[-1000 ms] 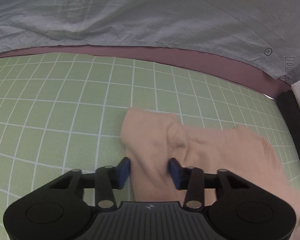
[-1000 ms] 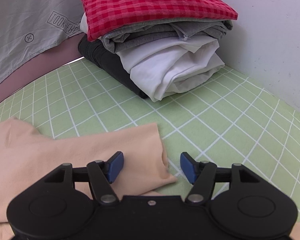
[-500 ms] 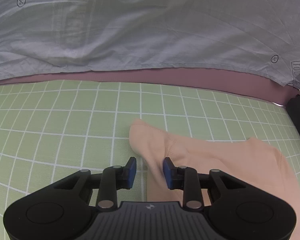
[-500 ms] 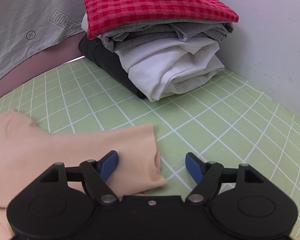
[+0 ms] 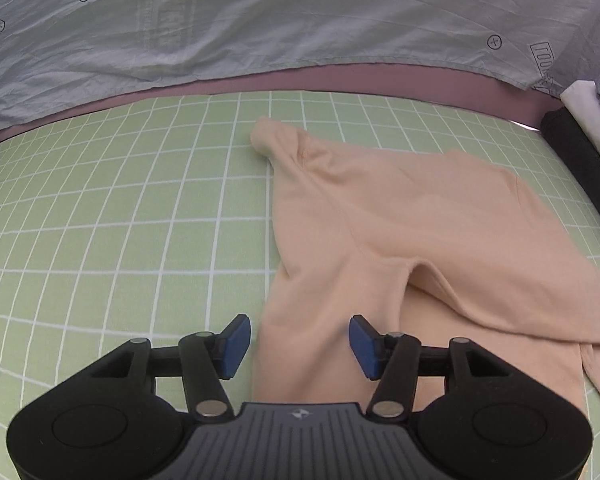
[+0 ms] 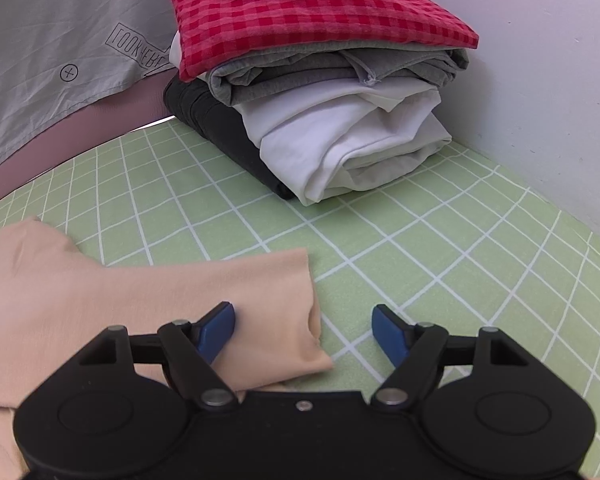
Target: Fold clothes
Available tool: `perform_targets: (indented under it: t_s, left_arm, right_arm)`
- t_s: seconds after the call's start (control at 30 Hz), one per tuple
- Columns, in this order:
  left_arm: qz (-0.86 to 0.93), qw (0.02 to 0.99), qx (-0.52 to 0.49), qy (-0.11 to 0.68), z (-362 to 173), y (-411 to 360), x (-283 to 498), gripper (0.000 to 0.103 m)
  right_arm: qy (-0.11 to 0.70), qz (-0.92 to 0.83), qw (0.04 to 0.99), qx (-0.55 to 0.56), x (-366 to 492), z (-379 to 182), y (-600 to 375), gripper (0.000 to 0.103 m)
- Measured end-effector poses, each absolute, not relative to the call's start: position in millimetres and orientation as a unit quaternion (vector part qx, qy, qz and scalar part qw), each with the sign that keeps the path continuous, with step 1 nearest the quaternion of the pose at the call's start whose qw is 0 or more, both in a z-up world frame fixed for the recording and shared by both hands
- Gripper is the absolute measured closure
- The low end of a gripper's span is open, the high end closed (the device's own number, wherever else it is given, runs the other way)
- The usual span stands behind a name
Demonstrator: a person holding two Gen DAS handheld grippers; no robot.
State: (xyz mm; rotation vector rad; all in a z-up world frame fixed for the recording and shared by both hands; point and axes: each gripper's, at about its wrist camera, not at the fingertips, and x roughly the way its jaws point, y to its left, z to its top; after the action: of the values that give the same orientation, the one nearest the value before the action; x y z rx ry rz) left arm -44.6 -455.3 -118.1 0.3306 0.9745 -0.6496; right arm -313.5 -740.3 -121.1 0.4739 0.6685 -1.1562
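A shirt (image 5: 400, 216) lies spread near the sheet's (image 5: 120, 220) middle, with a clothes stack (image 6: 320, 80) at its far right corner against the wall (image 6: 540, 60).

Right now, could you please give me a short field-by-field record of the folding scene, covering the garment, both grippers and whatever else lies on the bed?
surface: green checked sheet
garment in work: peach top, lying partly folded on the sheet
left gripper: jaws opening, a strip of the peach top lies between them, pads not pressing
right gripper: open over the sleeve end, not gripping
folded stack: red checked piece on top, then grey, white, dark at the bottom
backdrop: pale grey printed cloth
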Motion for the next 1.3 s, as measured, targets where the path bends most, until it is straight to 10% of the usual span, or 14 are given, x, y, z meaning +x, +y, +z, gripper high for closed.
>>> perform_targets:
  t_s: [0.6,0.7,0.9,1.3]
  left_arm:
    - [-0.273,0.799,0.165,0.510,-131.2,-412.8,-89.0,0.008]
    - [-0.267,0.798,0.164,0.514,-133.6,-412.5,-86.4,0.003]
    - [-0.266,0.798,0.165,0.515,-136.1,-415.4,-81.6,0.000]
    - [-0.261,0.820,0.138,0.491,-104.3,-385.7,-93.9,0.000]
  right_arm:
    - [0.319,-0.490,0.773,0.244,-319.0,-114.9,-743.7,0.036]
    - [0.318,-0.483,0.777,0.248,-317.6,-113.8,-745.9,0.043]
    - [0.324,-0.467,0.785,0.245,-312.4,-110.1,-750.4,0.093]
    - [0.274,-0.431,0.829,0.228,-314.2,-63.9,-710.7,0.097]
